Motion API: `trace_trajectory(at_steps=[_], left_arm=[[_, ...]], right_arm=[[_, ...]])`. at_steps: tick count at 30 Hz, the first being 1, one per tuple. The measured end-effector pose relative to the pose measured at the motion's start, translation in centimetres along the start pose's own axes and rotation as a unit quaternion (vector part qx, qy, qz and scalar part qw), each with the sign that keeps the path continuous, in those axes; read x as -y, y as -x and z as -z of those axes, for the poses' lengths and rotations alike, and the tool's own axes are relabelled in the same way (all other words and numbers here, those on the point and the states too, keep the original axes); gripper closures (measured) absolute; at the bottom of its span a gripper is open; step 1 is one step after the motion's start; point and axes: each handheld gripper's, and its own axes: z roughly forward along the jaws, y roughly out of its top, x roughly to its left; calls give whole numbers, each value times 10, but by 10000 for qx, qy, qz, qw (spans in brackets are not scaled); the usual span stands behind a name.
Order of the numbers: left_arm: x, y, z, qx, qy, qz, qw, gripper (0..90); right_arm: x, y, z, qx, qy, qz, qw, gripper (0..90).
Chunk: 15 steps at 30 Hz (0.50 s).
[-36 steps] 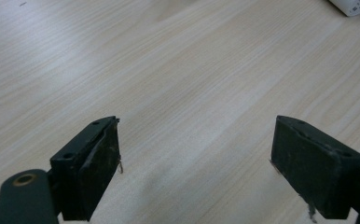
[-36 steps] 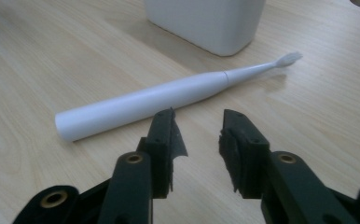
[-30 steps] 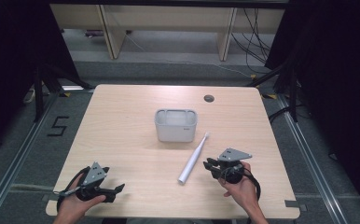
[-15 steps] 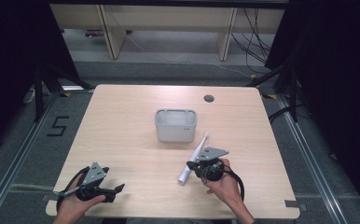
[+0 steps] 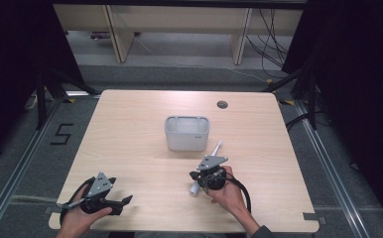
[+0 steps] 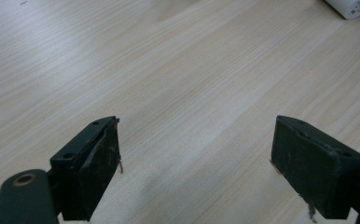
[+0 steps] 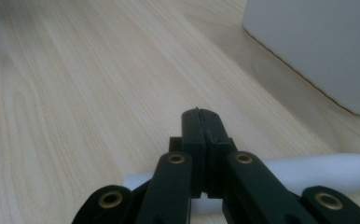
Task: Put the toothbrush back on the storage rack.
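The white toothbrush (image 5: 207,166) lies at lower centre of the wooden table (image 5: 130,129), partly hidden under our right gripper (image 5: 203,175), jaws together above it; left gripper (image 6: 194,172) gapes; grey bin (image 5: 186,132) behind.

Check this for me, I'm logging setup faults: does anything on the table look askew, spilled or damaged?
Nothing is spilled or visibly broken. The white brush lies flat and slanted beside the grey holder rather than in it, with the right tongs shut over its near end. The left tongs are open with nothing between them.
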Motion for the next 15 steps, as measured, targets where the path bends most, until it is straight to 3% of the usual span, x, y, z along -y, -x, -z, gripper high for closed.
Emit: trace_trajectory(at_steps=[4, 6, 7, 15], left_arm=[[0, -1, 0, -5, 5, -26, 10000, 151], [0, 0, 1, -19, 7, -33, 10000, 151], [0, 1, 0, 13, 60, 24, 10000, 151], [0, -2, 1, -39, -4, -54, 10000, 151]], right_arm=[[0, 2, -1, -86, -118, 70, 9999, 900], [0, 2, -1, -57, -142, 33, 9999, 900], [2, 0, -2, -25, -107, -108, 9999, 900], [6, 4, 1, -157, -276, -19, 9995, 900]])
